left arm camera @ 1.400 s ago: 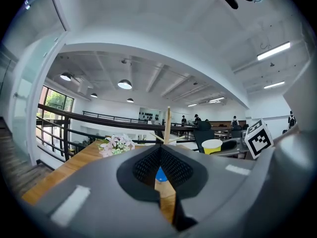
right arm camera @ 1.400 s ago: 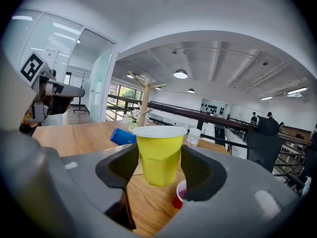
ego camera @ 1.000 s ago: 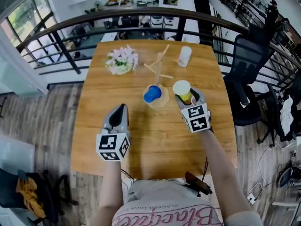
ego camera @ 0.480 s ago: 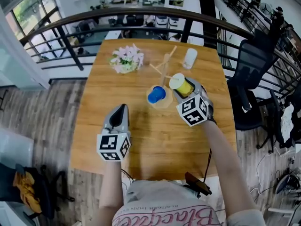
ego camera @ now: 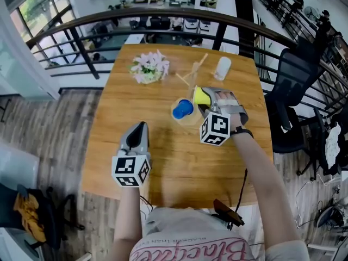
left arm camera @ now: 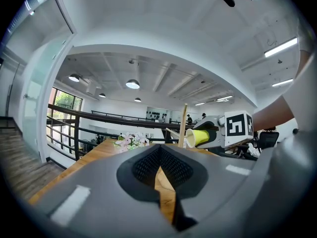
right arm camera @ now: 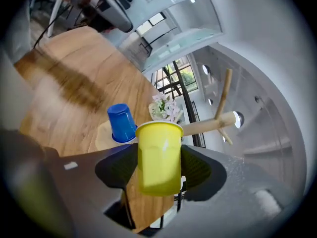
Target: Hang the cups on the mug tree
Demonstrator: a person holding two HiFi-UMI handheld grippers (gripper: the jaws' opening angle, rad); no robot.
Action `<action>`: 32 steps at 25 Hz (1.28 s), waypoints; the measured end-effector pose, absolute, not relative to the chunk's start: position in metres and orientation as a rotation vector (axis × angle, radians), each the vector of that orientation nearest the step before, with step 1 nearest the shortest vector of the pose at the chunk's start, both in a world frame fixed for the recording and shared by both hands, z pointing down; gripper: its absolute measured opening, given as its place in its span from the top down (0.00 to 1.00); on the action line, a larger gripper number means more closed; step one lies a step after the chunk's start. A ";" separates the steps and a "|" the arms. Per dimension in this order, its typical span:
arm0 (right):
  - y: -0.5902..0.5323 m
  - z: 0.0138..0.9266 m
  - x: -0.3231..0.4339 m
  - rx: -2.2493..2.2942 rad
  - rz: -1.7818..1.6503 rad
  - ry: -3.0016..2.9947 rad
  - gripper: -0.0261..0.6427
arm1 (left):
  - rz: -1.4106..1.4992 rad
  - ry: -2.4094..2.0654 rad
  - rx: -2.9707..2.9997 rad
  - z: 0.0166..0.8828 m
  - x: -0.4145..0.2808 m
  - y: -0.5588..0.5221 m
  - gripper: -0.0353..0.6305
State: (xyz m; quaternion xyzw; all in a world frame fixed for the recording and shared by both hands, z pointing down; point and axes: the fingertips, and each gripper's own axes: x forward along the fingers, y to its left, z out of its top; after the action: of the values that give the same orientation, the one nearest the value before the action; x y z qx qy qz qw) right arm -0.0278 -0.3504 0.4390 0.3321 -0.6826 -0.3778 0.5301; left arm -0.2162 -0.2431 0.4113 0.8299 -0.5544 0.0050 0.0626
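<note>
The yellow cup (right arm camera: 158, 157) is lying sideways in the right gripper's (right arm camera: 159, 175) squeezing jaws, so its open end is facing a mug tree (right arm camera: 210, 124) peg. The blue cup (right arm camera: 121, 123) is sitting upside down on the tree's base. The left gripper (left arm camera: 159, 158) is hanging over the bench (ego camera: 125, 102), jaws together, empty.

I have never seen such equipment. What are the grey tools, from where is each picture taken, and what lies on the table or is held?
A person holds a two-jaw gripper in each hand. One picture comes from a camera on the person's head, looking down; the other two from cameras riding on the grippers. On the table stand flowers, a wooden mug tree, a blue cup upside down on its base, and a white cup. The right gripper holds a yellow cup sideways, beside the tree. The left gripper is shut and empty.
</note>
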 end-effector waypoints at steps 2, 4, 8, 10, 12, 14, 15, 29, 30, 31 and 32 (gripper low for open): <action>-0.351 0.443 -0.032 0.715 -0.965 -1.553 0.56 | 0.018 -1.678 2.504 0.413 -0.218 -0.242 0.93; -0.353 0.446 -0.033 0.645 -1.008 -1.478 0.57 | 0.022 -1.681 2.501 0.413 -0.219 -0.240 0.93; -0.355 0.453 -0.031 0.551 -1.071 -1.353 0.56 | 0.025 -1.686 2.498 0.412 -0.219 -0.239 0.93; -0.353 0.456 -0.032 0.523 -1.078 -1.340 0.56 | 0.021 -1.690 2.496 0.412 -0.218 -0.238 0.93; -0.349 0.459 -0.035 0.505 -1.081 -1.351 0.55 | 0.017 -1.693 2.496 0.411 -0.216 -0.236 0.93; -0.346 0.458 -0.039 0.513 -1.087 -1.377 0.52 | 0.015 -1.693 2.501 0.410 -0.213 -0.235 0.93; -0.345 0.456 -0.041 0.527 -1.084 -1.397 0.51 | 0.014 -1.693 2.505 0.409 -0.211 -0.234 0.93; -0.313 0.402 -0.033 0.909 -0.803 -1.849 0.51 | -0.018 -1.729 2.537 0.387 -0.188 -0.217 0.93; -0.310 0.396 -0.030 0.942 -0.781 -1.883 0.51 | -0.019 -1.730 2.542 0.386 -0.185 -0.217 0.93; -0.307 0.391 -0.028 0.976 -0.757 -1.916 0.51 | -0.021 -1.730 2.546 0.385 -0.183 -0.216 0.93; -0.304 0.385 -0.024 1.011 -0.731 -1.951 0.51 | -0.021 -1.731 2.550 0.384 -0.180 -0.216 0.93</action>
State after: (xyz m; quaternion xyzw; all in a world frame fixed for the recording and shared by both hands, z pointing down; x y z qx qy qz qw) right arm -0.0244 -0.3044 0.3851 0.3999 -0.7716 -0.2892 0.4013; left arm -0.1799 -0.2157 0.3837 0.8271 -0.5612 -0.0070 0.0297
